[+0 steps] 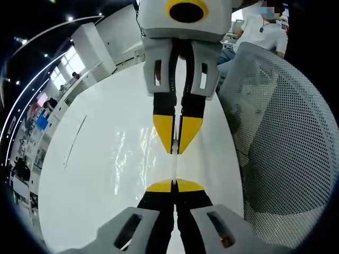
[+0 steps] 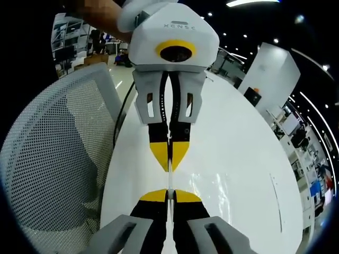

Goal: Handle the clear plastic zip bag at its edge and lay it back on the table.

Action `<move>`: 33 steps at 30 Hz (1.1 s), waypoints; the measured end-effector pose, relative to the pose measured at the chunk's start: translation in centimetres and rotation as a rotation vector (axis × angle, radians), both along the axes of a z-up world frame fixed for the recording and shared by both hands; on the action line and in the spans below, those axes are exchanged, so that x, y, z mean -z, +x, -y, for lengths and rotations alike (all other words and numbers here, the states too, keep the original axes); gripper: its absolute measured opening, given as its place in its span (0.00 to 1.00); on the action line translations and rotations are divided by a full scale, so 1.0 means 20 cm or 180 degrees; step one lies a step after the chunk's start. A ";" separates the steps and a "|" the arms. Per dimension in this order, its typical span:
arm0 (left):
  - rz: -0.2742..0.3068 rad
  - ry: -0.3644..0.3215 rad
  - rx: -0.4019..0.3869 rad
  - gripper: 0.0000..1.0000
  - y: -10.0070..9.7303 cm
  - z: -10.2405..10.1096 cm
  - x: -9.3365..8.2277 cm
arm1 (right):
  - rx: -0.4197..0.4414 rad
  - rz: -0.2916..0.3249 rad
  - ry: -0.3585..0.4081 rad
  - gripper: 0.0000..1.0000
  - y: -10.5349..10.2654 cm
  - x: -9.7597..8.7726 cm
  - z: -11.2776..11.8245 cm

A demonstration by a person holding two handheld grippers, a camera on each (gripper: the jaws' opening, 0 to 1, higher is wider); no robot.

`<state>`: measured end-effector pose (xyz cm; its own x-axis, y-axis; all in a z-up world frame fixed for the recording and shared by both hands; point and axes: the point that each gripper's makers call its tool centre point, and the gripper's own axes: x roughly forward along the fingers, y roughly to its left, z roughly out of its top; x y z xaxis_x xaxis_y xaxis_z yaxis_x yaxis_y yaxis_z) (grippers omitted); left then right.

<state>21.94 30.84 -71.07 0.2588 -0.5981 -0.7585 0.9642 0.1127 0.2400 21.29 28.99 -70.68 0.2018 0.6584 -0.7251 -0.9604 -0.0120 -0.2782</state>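
The clear plastic zip bag (image 1: 174,167) is stretched between my two grippers, and its edge reads as a thin pale line. Glints from its film (image 1: 132,156) shimmer over the white table (image 1: 90,174). My left gripper (image 1: 174,186) is shut on one end of that edge, its yellow tips pressed together. Facing it from above, my right gripper (image 1: 176,150) is shut on the other end. In the right gripper view the same edge (image 2: 169,182) runs from my right gripper (image 2: 168,196) up to my left gripper (image 2: 169,168), above the table (image 2: 238,159).
A grey mesh chair (image 1: 280,137) stands at the table's edge, also seen as the chair back (image 2: 58,159). A seated person in a white shirt (image 1: 265,32) is beyond it. White cabinets (image 1: 95,47) and desks lie further off. A thin line marks the tabletop (image 1: 74,140).
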 end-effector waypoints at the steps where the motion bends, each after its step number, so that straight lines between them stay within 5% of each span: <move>1: 0.0003 0.0001 0.0000 0.00 0.00 0.00 0.00 | 0.0000 0.0000 0.0000 0.00 0.00 0.00 0.00; 33: 0.0020 0.0035 -0.0062 0.00 0.02 -0.08 0.00 | 0.0055 -0.0005 -0.0025 0.00 0.01 0.01 0.04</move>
<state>22.28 32.39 -71.00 0.2750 -0.5845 -0.7634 0.9603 0.1288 0.2474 21.56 28.18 -70.95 0.2119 0.6492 -0.7306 -0.9610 0.0023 -0.2766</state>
